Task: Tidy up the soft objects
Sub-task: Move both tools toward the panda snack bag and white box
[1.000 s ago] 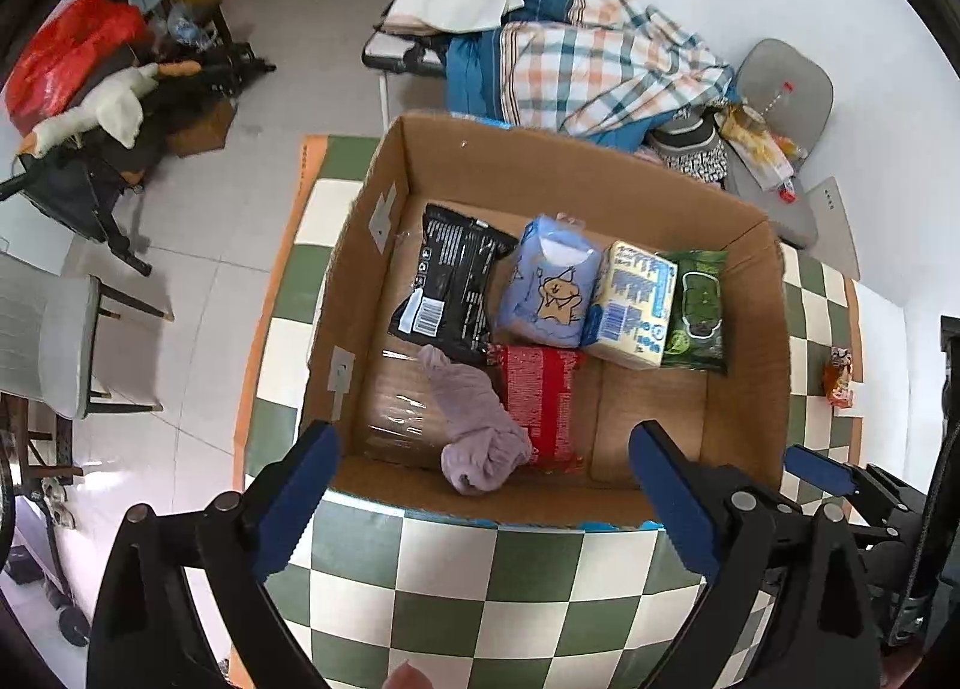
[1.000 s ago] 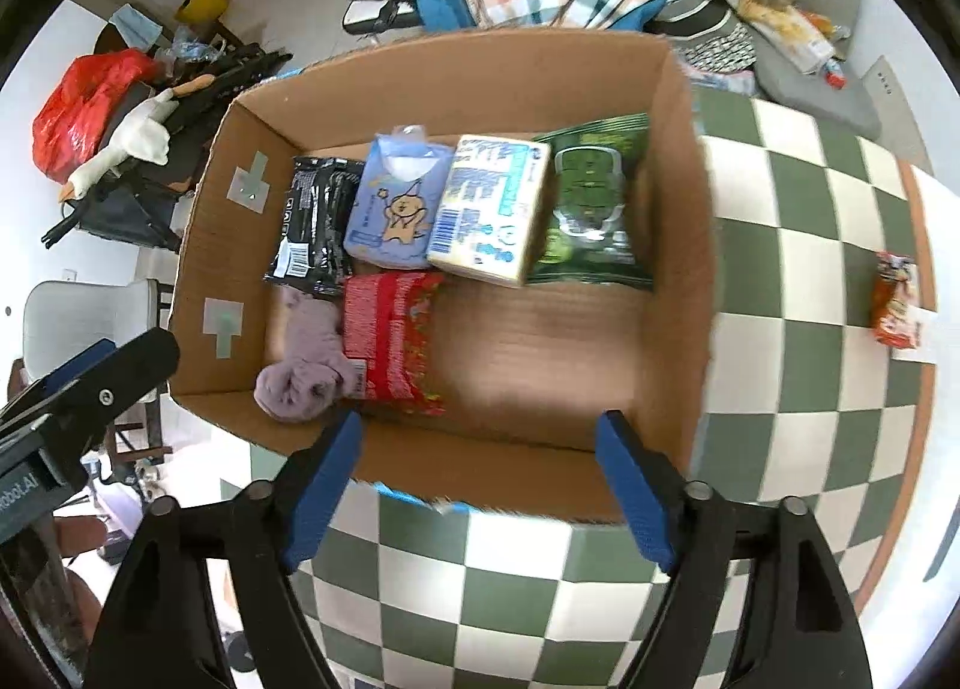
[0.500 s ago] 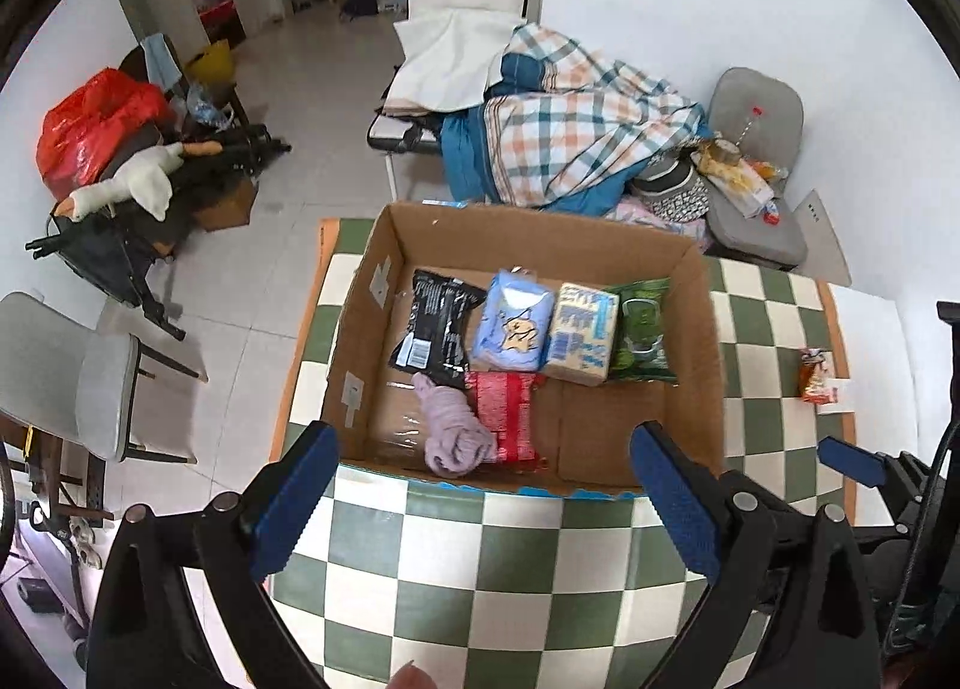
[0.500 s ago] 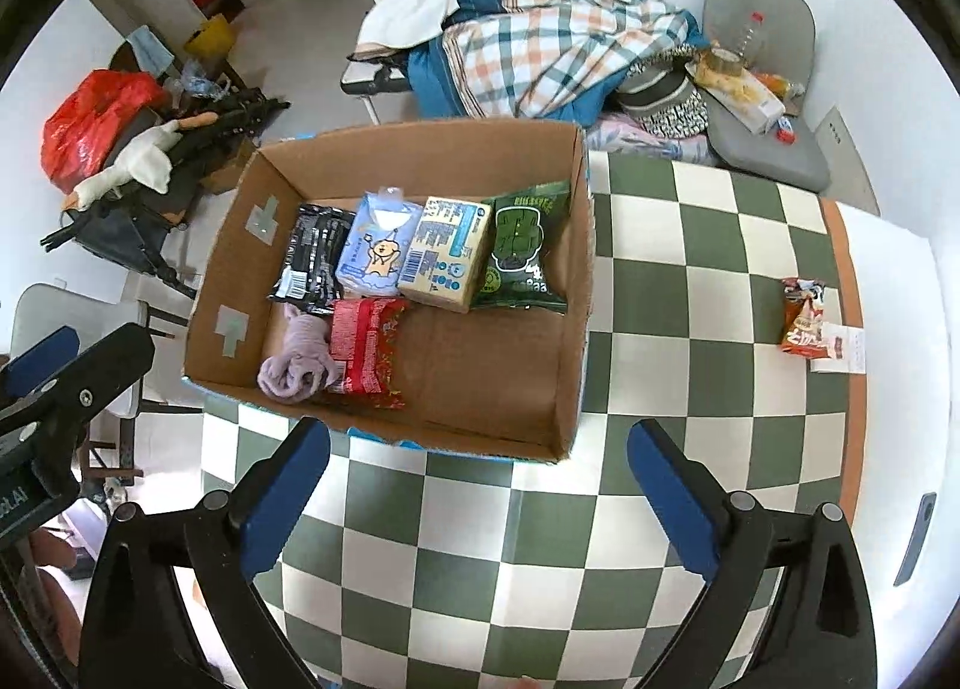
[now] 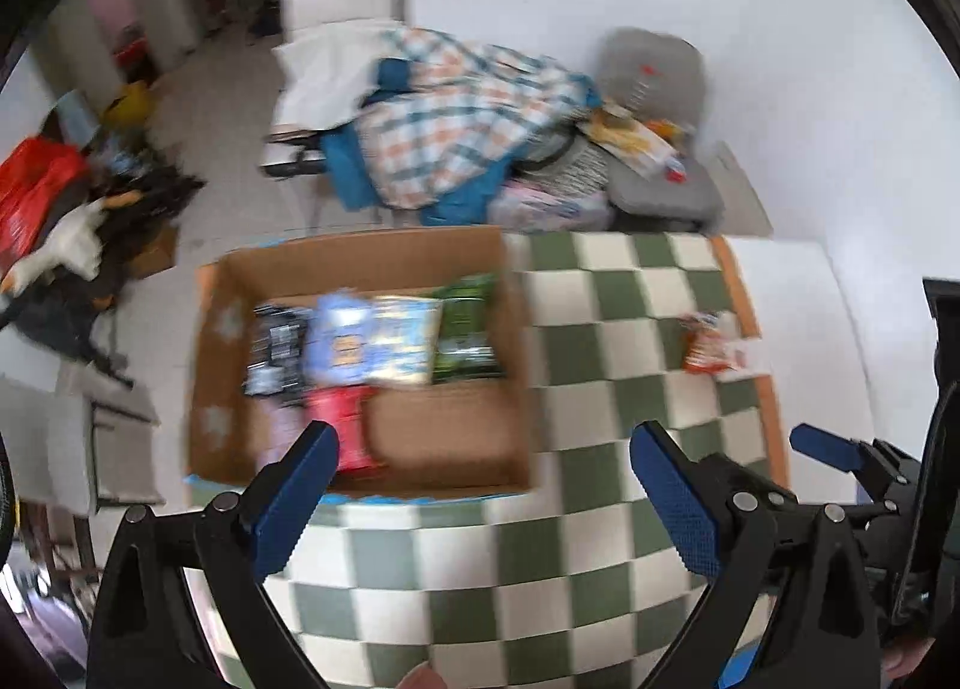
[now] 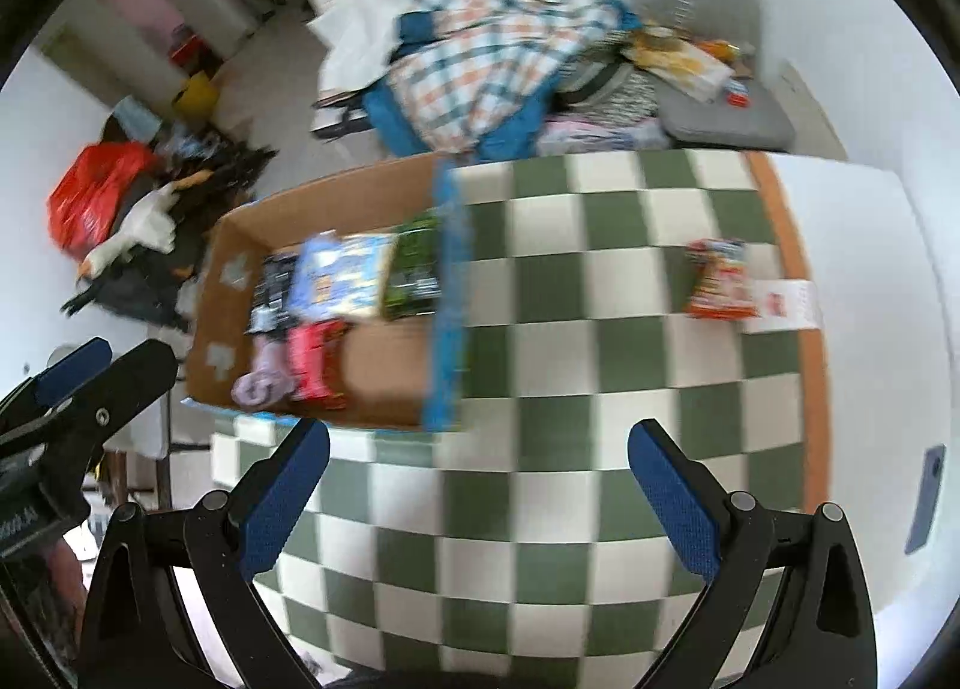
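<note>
A cardboard box [image 5: 210, 389] [image 6: 396, 377] stands on the left part of a green and white checkered table [image 5: 600, 419] [image 6: 600, 389]. It holds several soft packets and a lilac cloth [image 6: 261, 383], all blurred. An orange snack packet [image 5: 705, 350] [image 6: 717, 281] lies on the table at the far right. My left gripper [image 5: 486, 497] is open and empty, above the table in front of the box. My right gripper [image 6: 480, 491] is open and empty, to the right of the box.
Beyond the table are a bed with a plaid blanket [image 5: 456, 113] [image 6: 480, 65], a grey chair [image 5: 654, 89] with clutter and a red bag [image 6: 90, 191] on the floor. A white sheet [image 6: 870, 299] covers the table's right end.
Both grippers have pulled back from the box and swung right. The box now sits left in both views and the orange packet is nearer the middle. Both stay open.
</note>
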